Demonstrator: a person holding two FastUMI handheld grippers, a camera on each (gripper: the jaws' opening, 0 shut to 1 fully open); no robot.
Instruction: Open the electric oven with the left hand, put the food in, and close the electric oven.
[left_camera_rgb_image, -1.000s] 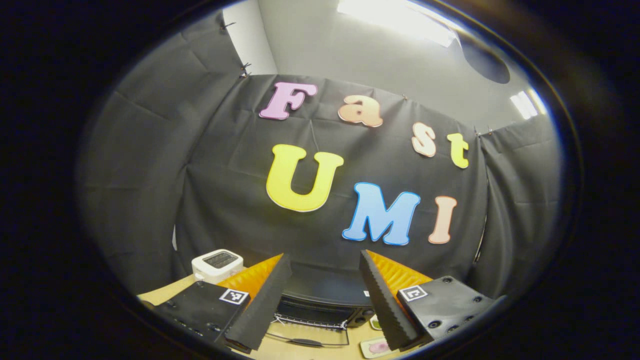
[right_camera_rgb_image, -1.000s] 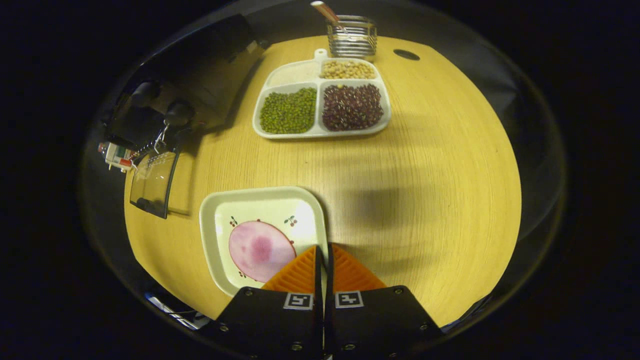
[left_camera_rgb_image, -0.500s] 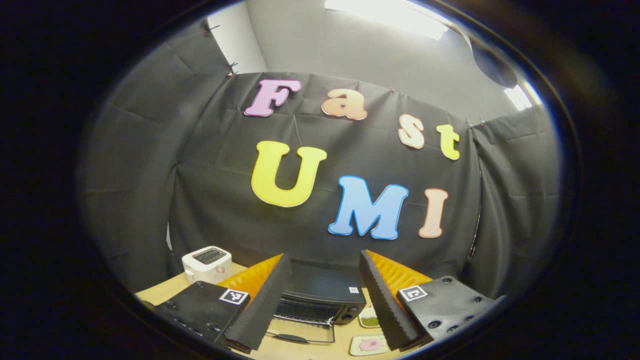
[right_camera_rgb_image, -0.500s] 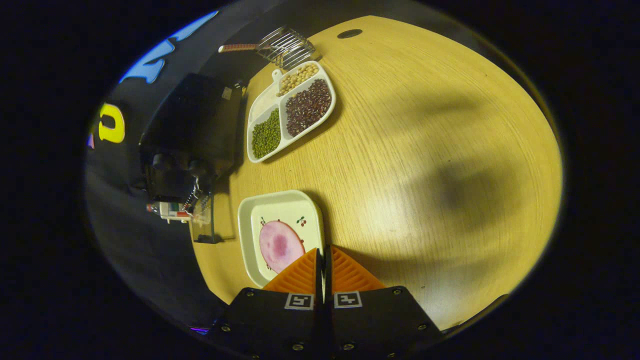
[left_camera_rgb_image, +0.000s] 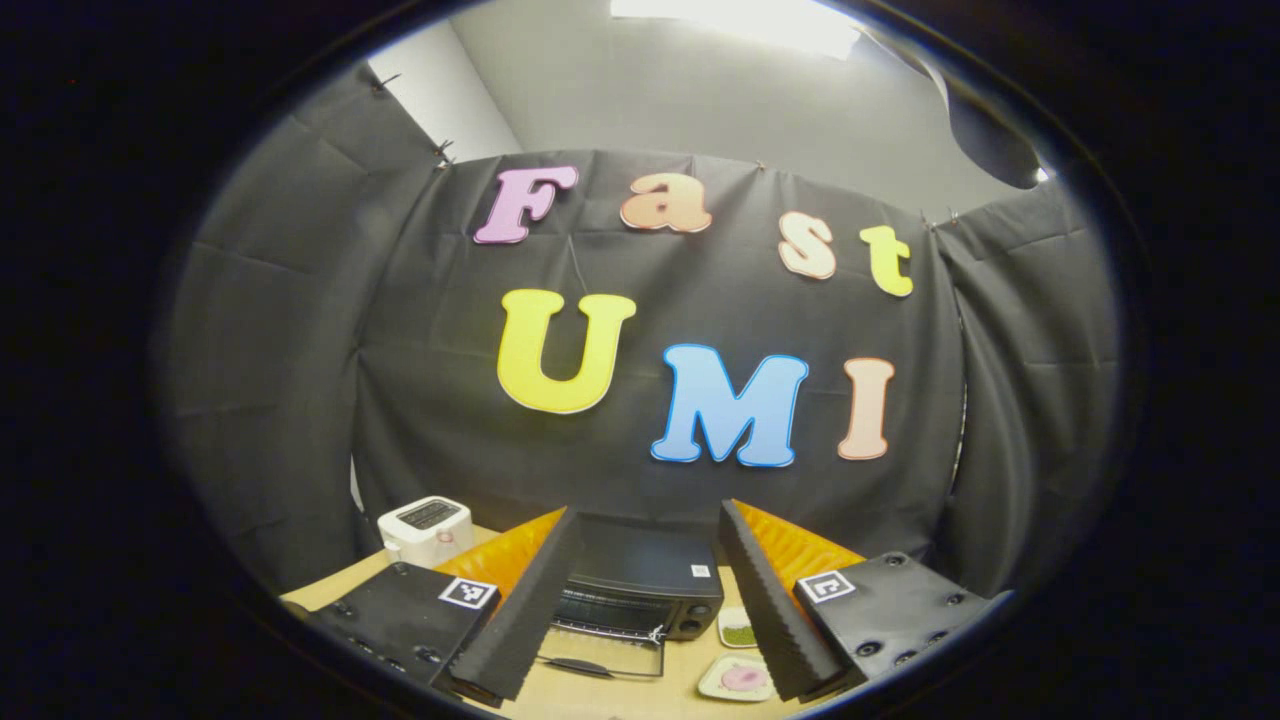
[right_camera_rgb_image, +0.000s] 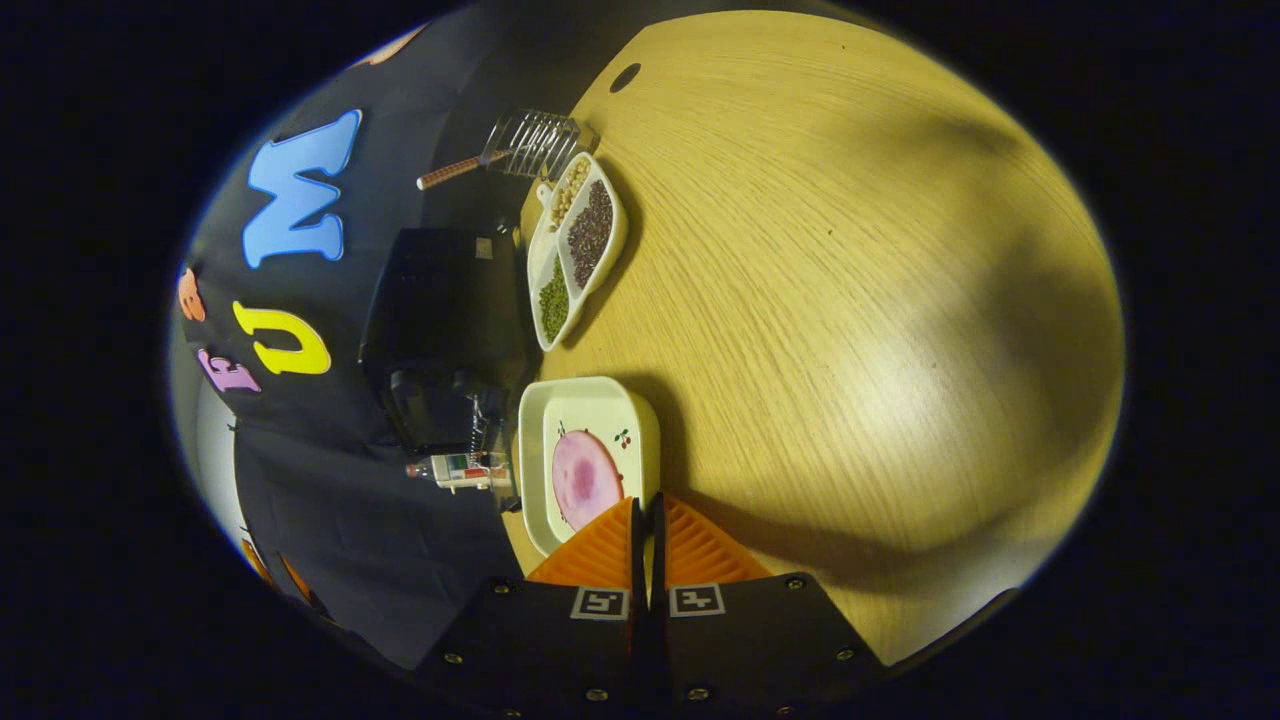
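While the wooden table (right_camera_rgb_image: 850, 300) takes up most of the right gripper view, the black electric oven (left_camera_rgb_image: 640, 585) sits at its far edge against the booth wall, well apart from both grippers. Oven door (left_camera_rgb_image: 600, 655) is dropped open, lying flat toward the table front, handle at its outer edge; wire rack visible inside the cavity.

Left gripper (left_camera_rgb_image: 645, 600) is up off the table, pointed at the oven, fingers spread wide, nothing between them. Oven shows in the gap between the fingers.

Right gripper (right_camera_rgb_image: 647, 545) is above the table, fingers clenched together; whether they pinch the plate rim I can't tell. Square white plate (right_camera_rgb_image: 540, 420) lies just ahead of its tips, on the table beside the open oven door. Food, a round pink slice (right_camera_rgb_image: 583, 478), lies flat on that plate, not in the oven.

Smaller stuff: divided white tray (right_camera_rgb_image: 580, 250) of beans next to the oven, wire holder (right_camera_rgb_image: 535, 145) behind it, white toaster (left_camera_rgb_image: 425, 528) on the oven's other side.
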